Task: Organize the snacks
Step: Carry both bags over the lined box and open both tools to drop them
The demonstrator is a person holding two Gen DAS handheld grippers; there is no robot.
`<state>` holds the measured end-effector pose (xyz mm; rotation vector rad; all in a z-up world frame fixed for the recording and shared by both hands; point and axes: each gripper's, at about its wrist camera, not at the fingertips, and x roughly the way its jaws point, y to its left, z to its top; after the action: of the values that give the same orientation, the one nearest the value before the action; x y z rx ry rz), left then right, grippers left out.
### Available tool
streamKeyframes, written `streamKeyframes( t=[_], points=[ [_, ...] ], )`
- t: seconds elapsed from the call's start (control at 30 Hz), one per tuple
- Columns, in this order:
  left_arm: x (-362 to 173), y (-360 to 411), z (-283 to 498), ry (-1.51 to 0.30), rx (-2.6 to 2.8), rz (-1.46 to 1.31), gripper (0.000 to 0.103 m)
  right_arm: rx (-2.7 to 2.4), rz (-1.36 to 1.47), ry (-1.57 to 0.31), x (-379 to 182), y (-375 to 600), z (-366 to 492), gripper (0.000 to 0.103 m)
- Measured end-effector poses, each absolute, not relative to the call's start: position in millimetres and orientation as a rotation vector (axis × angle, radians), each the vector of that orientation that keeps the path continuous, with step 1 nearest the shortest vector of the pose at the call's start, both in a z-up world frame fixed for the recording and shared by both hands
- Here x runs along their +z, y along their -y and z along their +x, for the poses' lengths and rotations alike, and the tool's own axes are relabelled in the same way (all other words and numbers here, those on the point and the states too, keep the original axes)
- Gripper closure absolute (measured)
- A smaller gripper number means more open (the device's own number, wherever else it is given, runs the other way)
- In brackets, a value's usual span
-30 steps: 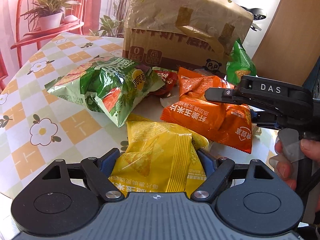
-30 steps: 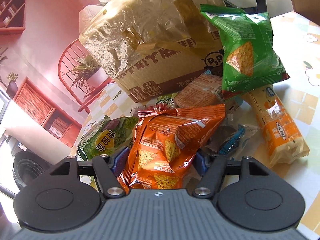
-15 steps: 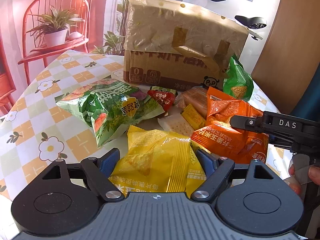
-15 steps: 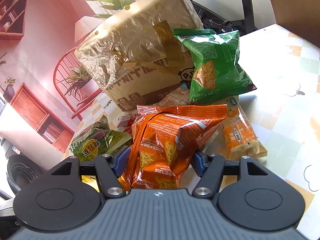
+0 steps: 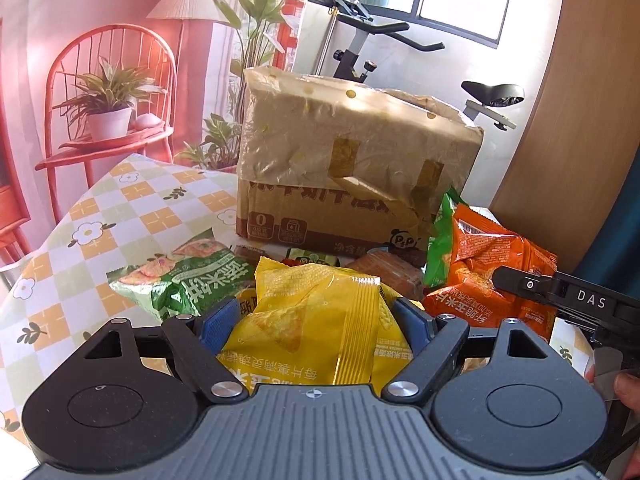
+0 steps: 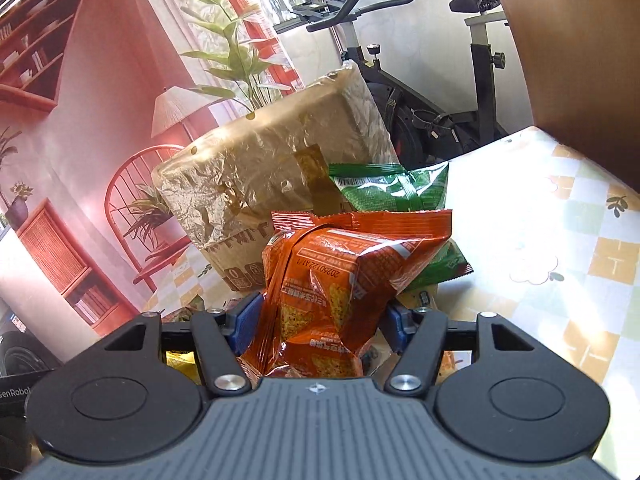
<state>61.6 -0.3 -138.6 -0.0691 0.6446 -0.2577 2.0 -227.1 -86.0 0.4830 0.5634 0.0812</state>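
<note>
Left gripper [image 5: 316, 316]: clamped on yellow corn-chip bag [image 5: 312, 328] | right gripper [image 6: 318, 322]: clamped on orange corn-chip bag [image 6: 336, 276] | backdrop: plastic-wrapped cardboard box [image 5: 352, 168] on checkered tablecloth [image 5: 104, 236]

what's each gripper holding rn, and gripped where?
Left gripper: yellow snack bag, pinched across its puffy middle. Right gripper: orange snack bag, clamped across its lower body.

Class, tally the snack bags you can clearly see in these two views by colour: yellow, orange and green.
Yellow: 1, the yellow bag, held by the left gripper
Orange: 1, the orange bag, held by the right gripper
Green: 2, the large green bag and the small green bag
Total: 4
</note>
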Motion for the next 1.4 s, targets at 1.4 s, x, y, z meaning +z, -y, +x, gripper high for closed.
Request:
streamKeyframes(
  t=[1.4],
  points=[
    [-39, 57, 316, -0.476, -0.216, -0.064, 0.018, 0.165, 0.191, -0.446, 2, 226, 246, 0.042]
  ],
)
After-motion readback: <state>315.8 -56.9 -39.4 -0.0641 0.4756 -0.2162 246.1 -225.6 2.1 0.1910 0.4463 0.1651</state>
